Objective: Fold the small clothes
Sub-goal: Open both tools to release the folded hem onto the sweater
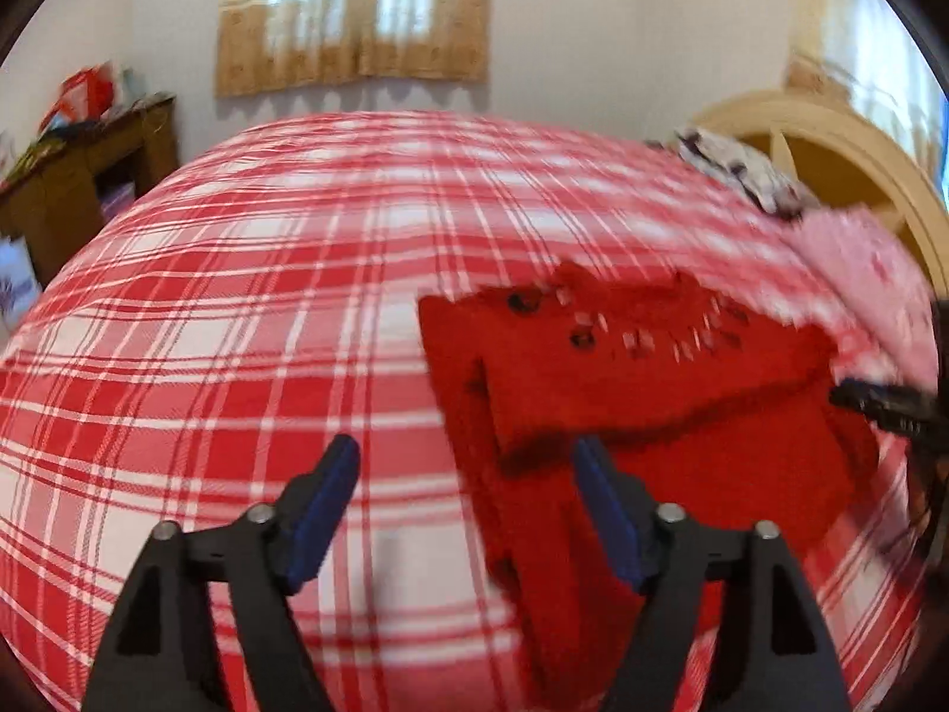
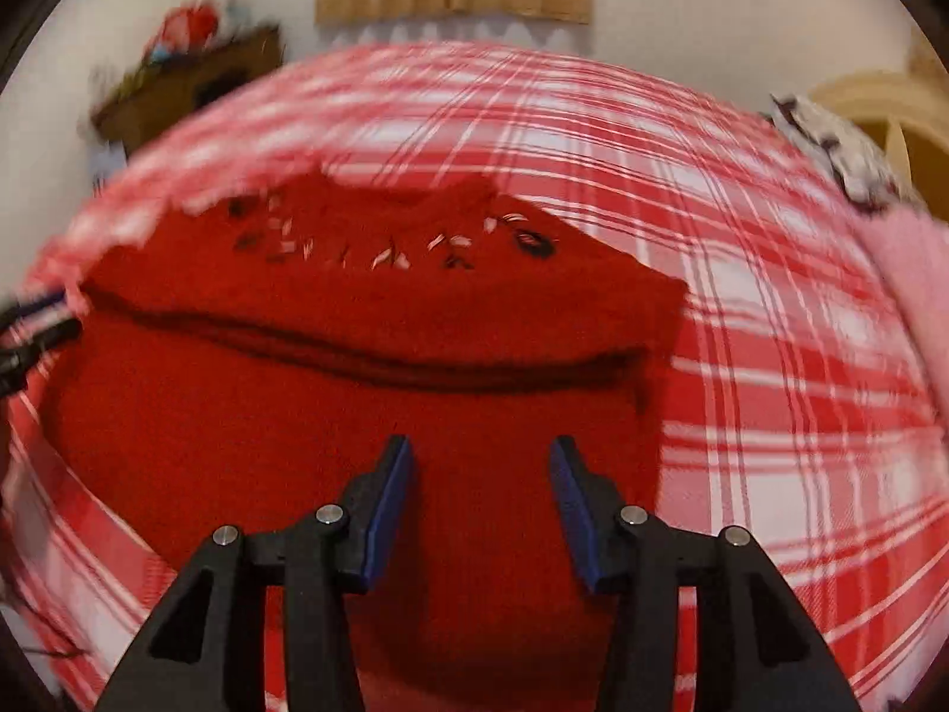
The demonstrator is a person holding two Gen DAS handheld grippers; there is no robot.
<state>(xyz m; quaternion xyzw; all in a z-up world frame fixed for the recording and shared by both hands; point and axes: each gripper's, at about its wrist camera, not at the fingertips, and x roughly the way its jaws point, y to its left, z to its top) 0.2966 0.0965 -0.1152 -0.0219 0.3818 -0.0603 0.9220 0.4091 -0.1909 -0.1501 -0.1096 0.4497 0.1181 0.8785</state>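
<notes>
A small red knitted sweater (image 1: 652, 380) (image 2: 368, 368) with a white and dark pattern near its collar lies folded across its middle on the red and white plaid bed cover (image 1: 237, 308) (image 2: 771, 320). My left gripper (image 1: 468, 463) stands open above the sweater's left edge, one blue pad over the plaid, the other over the red knit, nothing between them. My right gripper (image 2: 480, 463) is open over the sweater's lower half with nothing held. The right gripper's tip (image 1: 878, 403) shows at the right edge of the left wrist view; the left gripper's tip (image 2: 35, 326) shows at the left edge of the right wrist view.
A pink patterned cloth (image 1: 872, 279) (image 2: 913, 285) and a white and dark printed cloth (image 1: 741, 166) (image 2: 842, 160) lie near the wooden headboard (image 1: 860, 142). A brown cabinet (image 1: 89, 178) (image 2: 196, 83) with clutter stands by the far wall under a curtained window (image 1: 356, 18).
</notes>
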